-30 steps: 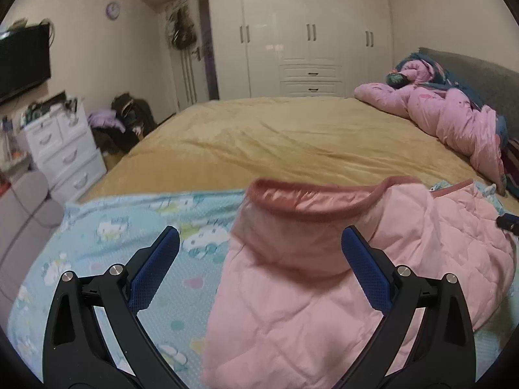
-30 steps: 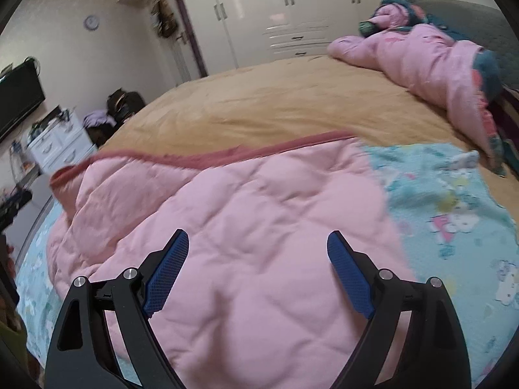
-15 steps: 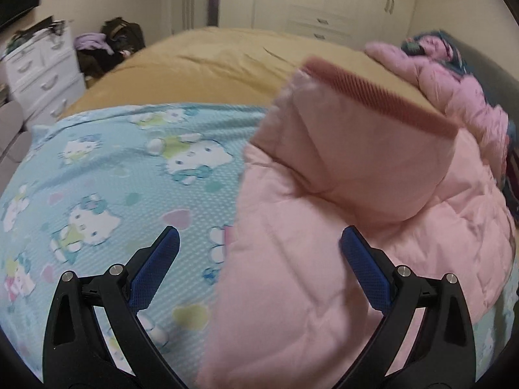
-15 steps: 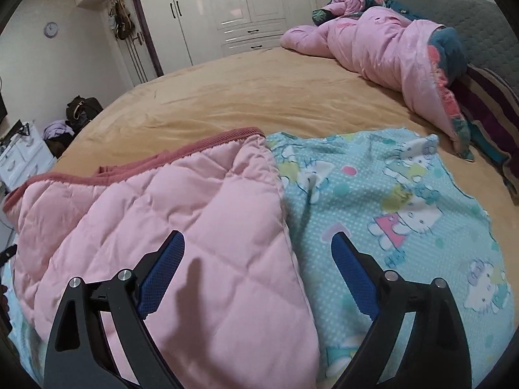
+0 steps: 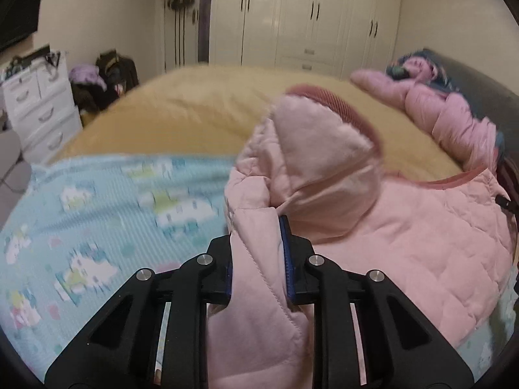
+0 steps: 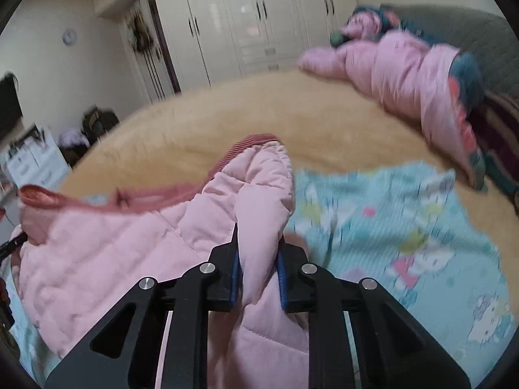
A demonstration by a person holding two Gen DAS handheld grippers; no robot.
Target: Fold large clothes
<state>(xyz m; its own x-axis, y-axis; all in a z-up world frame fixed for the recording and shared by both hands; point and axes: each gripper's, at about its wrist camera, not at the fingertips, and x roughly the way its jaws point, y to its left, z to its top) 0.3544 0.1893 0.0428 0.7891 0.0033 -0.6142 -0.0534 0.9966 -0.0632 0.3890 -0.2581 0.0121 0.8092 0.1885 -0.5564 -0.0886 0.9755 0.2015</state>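
A pink quilted garment (image 5: 405,236) with a darker ribbed hem lies on a light blue cartoon-print sheet (image 5: 107,207) on the bed. My left gripper (image 5: 258,253) is shut on the garment's left edge, and the fabric rises in a fold in front of it. My right gripper (image 6: 258,259) is shut on the garment's (image 6: 107,256) right edge, which is lifted off the sheet (image 6: 405,227).
The bed has a mustard cover (image 5: 201,113). A crumpled pink duvet (image 6: 405,74) lies by the grey headboard (image 6: 460,29) at the right. White wardrobes (image 5: 305,16) stand behind the bed. A white drawer unit (image 5: 39,97) and bags stand at the left.
Both grippers were open above the garment. Now each has closed on an edge of it and lifted the fabric. Both views are tilted up and blurred by motion.
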